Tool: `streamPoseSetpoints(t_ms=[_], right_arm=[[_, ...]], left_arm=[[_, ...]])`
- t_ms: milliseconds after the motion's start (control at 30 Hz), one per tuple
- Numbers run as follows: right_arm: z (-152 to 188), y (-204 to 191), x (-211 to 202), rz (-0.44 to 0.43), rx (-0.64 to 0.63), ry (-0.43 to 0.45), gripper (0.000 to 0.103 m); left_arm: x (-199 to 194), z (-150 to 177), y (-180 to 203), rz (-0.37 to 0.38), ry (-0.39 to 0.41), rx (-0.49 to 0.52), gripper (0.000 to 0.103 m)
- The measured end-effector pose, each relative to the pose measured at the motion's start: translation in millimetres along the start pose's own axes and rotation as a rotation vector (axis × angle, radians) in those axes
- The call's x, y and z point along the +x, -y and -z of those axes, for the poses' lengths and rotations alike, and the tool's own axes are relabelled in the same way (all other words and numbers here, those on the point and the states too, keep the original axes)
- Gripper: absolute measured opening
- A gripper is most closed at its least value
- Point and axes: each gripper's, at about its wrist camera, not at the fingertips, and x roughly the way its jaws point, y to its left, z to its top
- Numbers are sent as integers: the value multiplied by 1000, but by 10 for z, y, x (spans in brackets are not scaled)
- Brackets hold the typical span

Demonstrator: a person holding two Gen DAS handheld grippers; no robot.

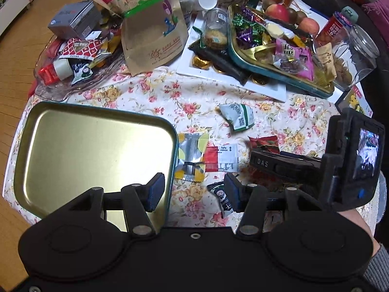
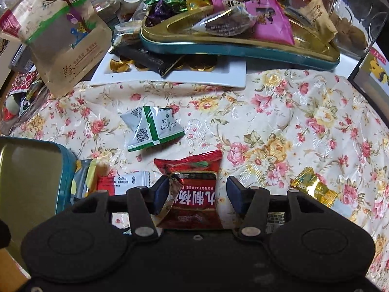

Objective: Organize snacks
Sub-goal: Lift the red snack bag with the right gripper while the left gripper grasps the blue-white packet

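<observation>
An empty gold tin tray (image 1: 92, 150) with a teal rim lies at the left of the floral cloth; its corner shows in the right wrist view (image 2: 31, 165). My left gripper (image 1: 194, 194) is open, its left finger over the tray's right edge. Loose snacks lie beside the tray: a grey-yellow packet (image 1: 192, 155), a red-white packet (image 1: 221, 158), a white-green packet (image 1: 238, 116) (image 2: 153, 129). My right gripper (image 2: 198, 196) is open around a red snack packet (image 2: 194, 194) that lies between its fingers on the cloth. The right gripper appears in the left wrist view (image 1: 265, 163).
A teal-gold tray (image 2: 240, 46) heaped with sweets rests on a white plate (image 2: 170, 76) at the back. A brown paper bag (image 1: 150, 31), jars (image 1: 355, 51), apples (image 1: 277, 12) and a glass dish (image 1: 60, 82) of snacks crowd the far side. A gold-wrapped candy (image 2: 313, 186) lies at right.
</observation>
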Motion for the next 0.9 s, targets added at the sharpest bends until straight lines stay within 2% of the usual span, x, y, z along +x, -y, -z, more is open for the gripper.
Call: streamPoseSetpoints(t_ms=[33,133,200,400,600,733,900], right_arm=[[4,15,25,-1,7,-10,55],[30,52,66,-1,31,-17,39],[54,52,32,-3,19,-8,37],[76,269,-267,8,91,-7,36],[94,568,-831,8,210,21,36],[157,640,-1257,0,228,81,36],[260,670,-1591,-63,247,125,36]], left_arm=[[14,8,13,0,-2,4,58],[73,44,76,1,-6,20,58],[136,81,128,-3,-15,32,58],[411,199,273,8,-76,30,58],[668,272,439,31,-124,-2,58],[778,296,527,-13,-102,1,58],[890,293,556,-57,-76,-3,58]])
